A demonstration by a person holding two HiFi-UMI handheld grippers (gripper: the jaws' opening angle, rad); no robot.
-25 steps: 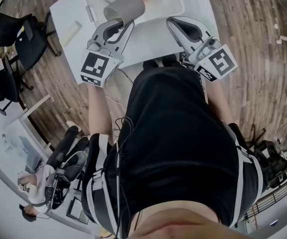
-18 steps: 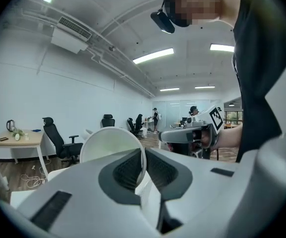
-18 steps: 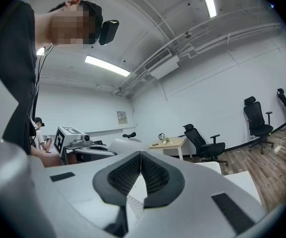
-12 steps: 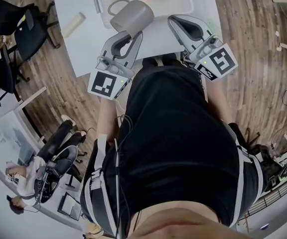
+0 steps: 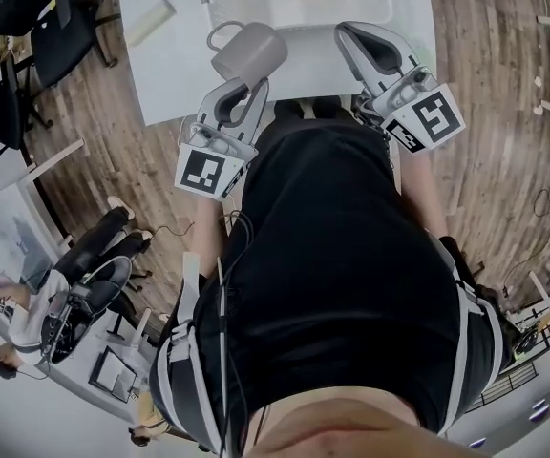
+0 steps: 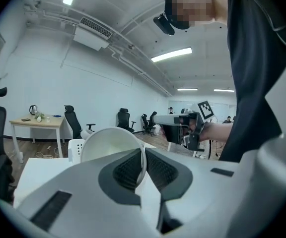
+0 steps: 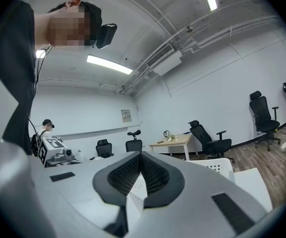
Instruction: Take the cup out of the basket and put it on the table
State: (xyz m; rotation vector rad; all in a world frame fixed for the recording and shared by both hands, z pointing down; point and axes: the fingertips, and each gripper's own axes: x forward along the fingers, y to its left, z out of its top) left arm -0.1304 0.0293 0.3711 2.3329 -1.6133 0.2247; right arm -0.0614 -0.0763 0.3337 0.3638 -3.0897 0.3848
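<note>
Left gripper (image 5: 244, 86): jaws nearly together, pinching the cup's wall at the rim; in the left gripper view (image 6: 143, 163) one pad sits inside the mouth and one outside

Cup (image 5: 249, 52): grey outside, pale inside (image 6: 108, 144), with a handle; top centre of the head view, tipped on its side, mouth towards the left gripper, handle at its upper left

Cup's place: outside the basket, just below its near rim in the frame, over the table

Cup's height: looks lifted clear of the table, though the head view does not settle it

Right gripper (image 5: 351, 34): jaws fully together with nothing between them (image 7: 140, 158); right of the cup, apart from it, tip near the basket's near rim

Basket (image 5: 304, 17): white, at the top edge of the frame, partly cut off; something pink inside

Table (image 5: 165, 74): white, top centre

Roll (image 5: 151, 22): pale, lying on the table at upper left, well apart from the cup

Room: wood floor, black chairs (image 5: 27, 27) at upper left
</note>
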